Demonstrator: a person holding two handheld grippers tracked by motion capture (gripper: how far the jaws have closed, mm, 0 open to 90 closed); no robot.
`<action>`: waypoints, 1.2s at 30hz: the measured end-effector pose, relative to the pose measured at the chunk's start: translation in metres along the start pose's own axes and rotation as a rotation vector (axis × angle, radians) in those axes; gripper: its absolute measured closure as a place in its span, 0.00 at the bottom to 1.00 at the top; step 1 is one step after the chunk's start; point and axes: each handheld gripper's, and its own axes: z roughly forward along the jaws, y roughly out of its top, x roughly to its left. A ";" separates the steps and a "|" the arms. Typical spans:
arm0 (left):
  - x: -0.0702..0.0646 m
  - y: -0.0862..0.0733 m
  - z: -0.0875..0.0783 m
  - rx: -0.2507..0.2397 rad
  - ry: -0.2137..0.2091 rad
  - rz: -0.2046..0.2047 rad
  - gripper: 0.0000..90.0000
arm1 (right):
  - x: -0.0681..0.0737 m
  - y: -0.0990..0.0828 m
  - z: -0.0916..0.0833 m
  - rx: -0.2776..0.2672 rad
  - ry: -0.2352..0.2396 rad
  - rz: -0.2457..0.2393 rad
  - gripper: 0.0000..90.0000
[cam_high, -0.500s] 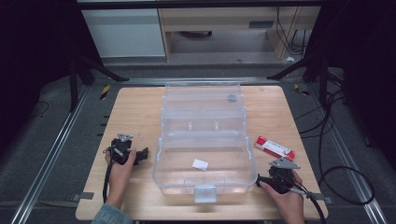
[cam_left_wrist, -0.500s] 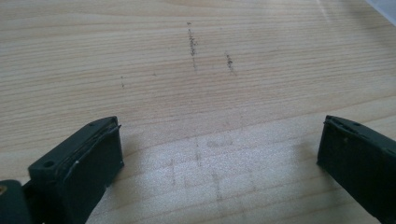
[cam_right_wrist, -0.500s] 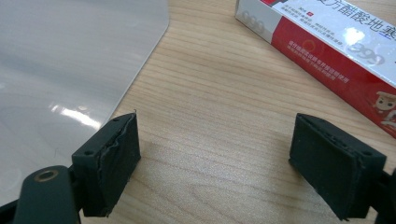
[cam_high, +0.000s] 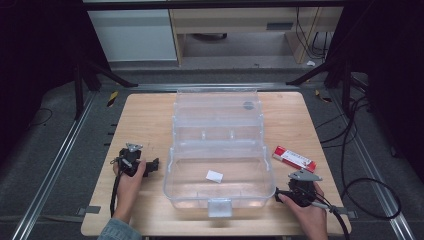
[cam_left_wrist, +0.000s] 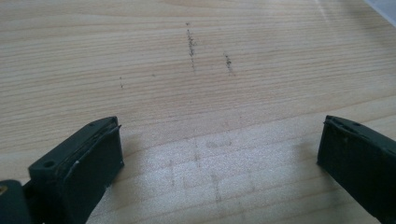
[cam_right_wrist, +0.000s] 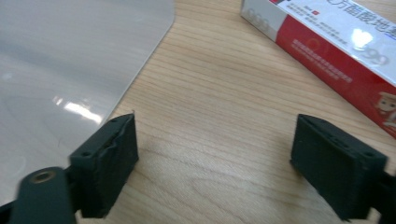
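A clear plastic box (cam_high: 218, 170) stands open in the middle of the wooden bench (cam_high: 145, 115), its lid (cam_high: 217, 112) folded back toward the far edge and its latch tab facing the person at the near edge. Inside the box, on its floor, lies a small white slip (cam_high: 214, 176) (what it is cannot be made out).

The left gripper (cam_high: 150, 166) rests on the bench just to the left of the box, held by the person's left hand (cam_high: 129, 181), and is apart from the box wall. In the left gripper view its jaws stand spread wide, with bare, lightly scuffed wood between them and nothing held.

The right gripper (cam_high: 280, 194) sits at the near right corner of the box, held by the right hand (cam_high: 309, 212). In the right gripper view its jaws are also spread wide over bare wood and grip nothing; the clear box wall (cam_right_wrist: 70, 60) lies just beyond the left jaw, and a red and white carton (cam_right_wrist: 336, 51) lies ahead to the right.

In the high view that carton (cam_high: 294, 158) lies flat on the bench, just right of the box and near the right gripper, touching neither (its printed text is too small to read).
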 end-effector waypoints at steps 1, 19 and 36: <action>0.000 0.000 0.000 0.000 0.000 0.001 0.00 | -0.001 0.000 -0.002 0.002 -0.003 0.003 0.21; -0.002 0.000 0.000 -0.002 -0.015 0.012 0.00 | -0.071 0.061 -0.031 0.025 -0.031 -0.124 0.20; -0.001 0.000 0.000 0.000 -0.021 0.020 0.00 | -0.111 0.060 0.012 0.147 0.049 -0.105 0.20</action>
